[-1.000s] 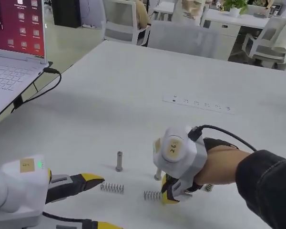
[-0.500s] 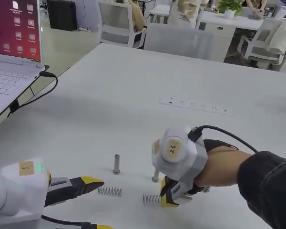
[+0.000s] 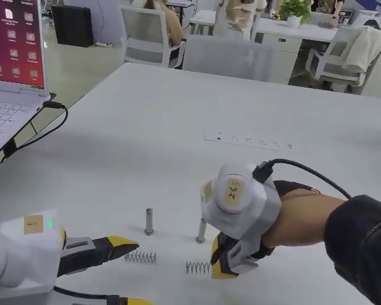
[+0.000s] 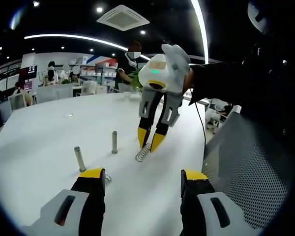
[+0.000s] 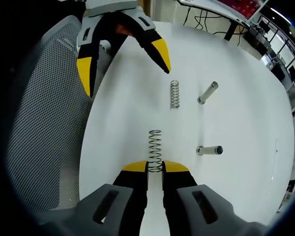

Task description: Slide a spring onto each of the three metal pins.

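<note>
On the table (image 5: 246,88), the right gripper (image 5: 155,168) pinches a spring (image 5: 155,145).

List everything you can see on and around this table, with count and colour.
Table: one, white, under everything.
Pins: two in sight, grey metal, upright near the table's front.
Loose spring: one, silver, flat on the table near the pins.
Gripped spring: one, silver, one end pinched.
Power strip: one, white, mid-table.
Laptop: one, red screen, far left.
Cable: one, black, plugged into the laptop.
Chairs: several, white and grey, beyond the table.
Left gripper: one, white, yellow-tipped fingers, open.
Right gripper: one, same colours, shut on the gripped spring.
Sleeve: one, dark, right arm.
</note>
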